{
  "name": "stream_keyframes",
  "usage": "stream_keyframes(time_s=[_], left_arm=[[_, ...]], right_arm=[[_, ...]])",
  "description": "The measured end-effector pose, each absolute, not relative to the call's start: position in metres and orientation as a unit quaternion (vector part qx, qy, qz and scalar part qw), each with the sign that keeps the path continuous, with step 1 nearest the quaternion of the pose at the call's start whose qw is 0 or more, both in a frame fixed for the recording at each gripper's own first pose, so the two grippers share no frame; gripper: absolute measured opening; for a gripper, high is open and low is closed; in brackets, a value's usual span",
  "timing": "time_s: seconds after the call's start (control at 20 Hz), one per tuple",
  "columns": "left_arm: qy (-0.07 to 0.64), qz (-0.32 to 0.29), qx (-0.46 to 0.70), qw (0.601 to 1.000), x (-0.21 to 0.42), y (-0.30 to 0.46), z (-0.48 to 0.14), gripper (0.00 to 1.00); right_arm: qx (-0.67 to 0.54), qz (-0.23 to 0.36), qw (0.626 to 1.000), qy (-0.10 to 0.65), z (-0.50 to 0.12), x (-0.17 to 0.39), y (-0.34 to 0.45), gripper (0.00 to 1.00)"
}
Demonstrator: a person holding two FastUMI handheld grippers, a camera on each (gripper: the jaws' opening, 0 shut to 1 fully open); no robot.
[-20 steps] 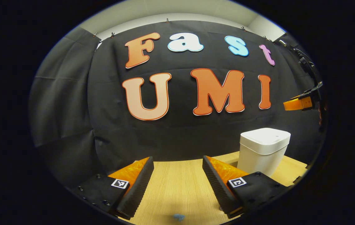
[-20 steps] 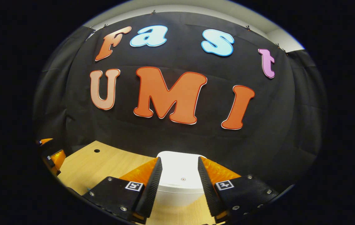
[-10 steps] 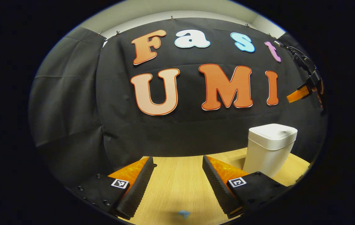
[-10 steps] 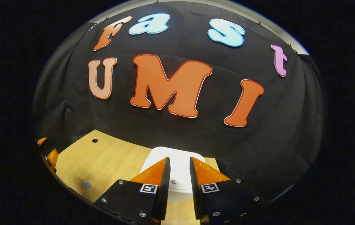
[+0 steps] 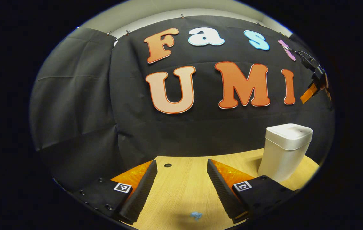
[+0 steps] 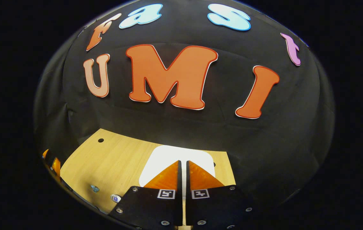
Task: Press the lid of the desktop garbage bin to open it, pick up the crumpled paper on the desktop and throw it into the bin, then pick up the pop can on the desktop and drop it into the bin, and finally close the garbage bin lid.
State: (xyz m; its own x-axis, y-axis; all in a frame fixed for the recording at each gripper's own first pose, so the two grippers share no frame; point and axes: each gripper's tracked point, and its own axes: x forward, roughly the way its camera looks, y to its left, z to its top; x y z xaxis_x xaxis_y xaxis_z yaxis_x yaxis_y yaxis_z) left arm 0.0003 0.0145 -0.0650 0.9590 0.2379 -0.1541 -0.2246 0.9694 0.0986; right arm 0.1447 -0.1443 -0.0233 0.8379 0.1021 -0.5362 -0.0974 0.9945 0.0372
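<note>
While right gripper [image 6: 183,164] fingers close to slim gap, empty, above white bin lid [image 6: 168,155], left gripper [image 5: 181,177] hangs wide, empty; lid press next, likely.

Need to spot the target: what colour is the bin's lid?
White, plain; the bin lid shows best in the left gripper view.

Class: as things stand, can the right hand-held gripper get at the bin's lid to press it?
Probably yes. The right hand-held gripper, fingers nearly together, hangs right over the closed white lid, and nothing lies between them.
</note>
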Motion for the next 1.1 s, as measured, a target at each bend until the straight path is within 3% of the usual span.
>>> stream_keyframes(time_s=[1.1], left_arm=[[0.120, 0.206, 0.029, 0.971, -0.030, 0.026, -0.097, 0.99]], right_arm=[[0.046, 0.148, 0.866, 0.475, -0.115, 0.144, -0.125, 0.01]])
